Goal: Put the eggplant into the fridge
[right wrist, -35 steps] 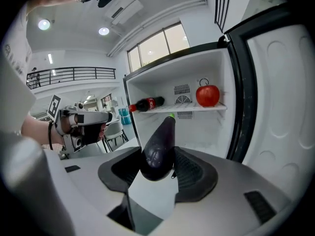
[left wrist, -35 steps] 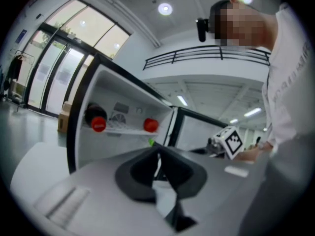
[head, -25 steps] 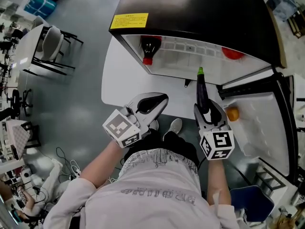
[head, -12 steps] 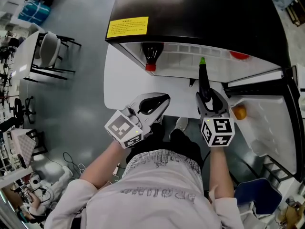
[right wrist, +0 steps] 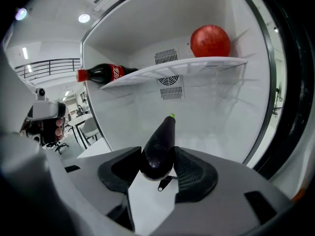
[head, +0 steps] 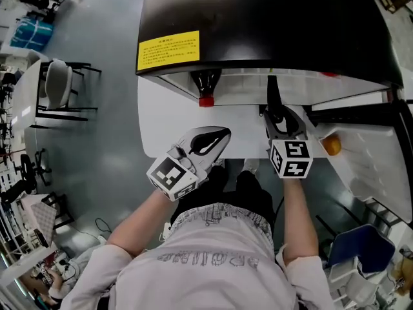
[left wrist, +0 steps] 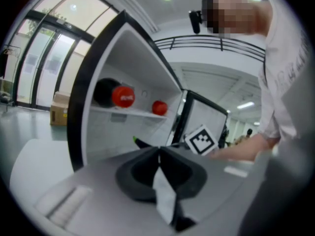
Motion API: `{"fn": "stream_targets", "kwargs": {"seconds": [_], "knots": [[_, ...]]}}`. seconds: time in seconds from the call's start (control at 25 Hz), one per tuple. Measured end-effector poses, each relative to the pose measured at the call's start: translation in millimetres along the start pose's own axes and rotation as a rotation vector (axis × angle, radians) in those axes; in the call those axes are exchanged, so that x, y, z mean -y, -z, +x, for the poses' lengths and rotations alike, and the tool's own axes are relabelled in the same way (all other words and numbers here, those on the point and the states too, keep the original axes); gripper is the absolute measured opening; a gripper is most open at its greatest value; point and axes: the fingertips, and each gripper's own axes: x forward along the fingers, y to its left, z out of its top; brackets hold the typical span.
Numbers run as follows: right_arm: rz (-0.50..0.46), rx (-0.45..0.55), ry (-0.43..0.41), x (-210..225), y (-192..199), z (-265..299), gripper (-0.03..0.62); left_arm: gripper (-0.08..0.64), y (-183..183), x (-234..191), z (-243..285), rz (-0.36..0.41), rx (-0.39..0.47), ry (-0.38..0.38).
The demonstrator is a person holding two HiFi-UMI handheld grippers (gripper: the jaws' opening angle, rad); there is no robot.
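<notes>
You are holding the long, dark purple eggplant [right wrist: 160,149] in front of the open black fridge [head: 258,18].

Your right gripper [right wrist: 157,165] is pinching the eggplant's thick end between its 2 jaws. The green stem tip is pointing into the white compartment below the fridge's white wire shelf [right wrist: 187,65]. On that shelf a plastic cola bottle with a red cap [right wrist: 101,73] is lying on its side, and a round red fruit [right wrist: 210,41] is sitting well apart from it. A small orange fruit [head: 332,145] is resting in the open door at your right. Your left gripper [left wrist: 158,154] is hanging beside the right one, its jaws pressed together with nothing between them.
</notes>
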Motion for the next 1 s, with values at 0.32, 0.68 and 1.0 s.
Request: {"fn": "stream_targets", "kwargs": {"seconds": [0.32,0.68,1.0], "knots": [[0.004,0.021,0.04,0,-2,34,0.206,0.008,8,-13,1,0.045,-0.04,0.038],[-0.008,0.041,0.062,10,3,63,0.207,0.008,19,-16,7,0.083,-0.072,0.039],[-0.045,0.025,0.051,14,4,93,0.207,0.008,23,-27,9,0.086,-0.081,0.018]]}}
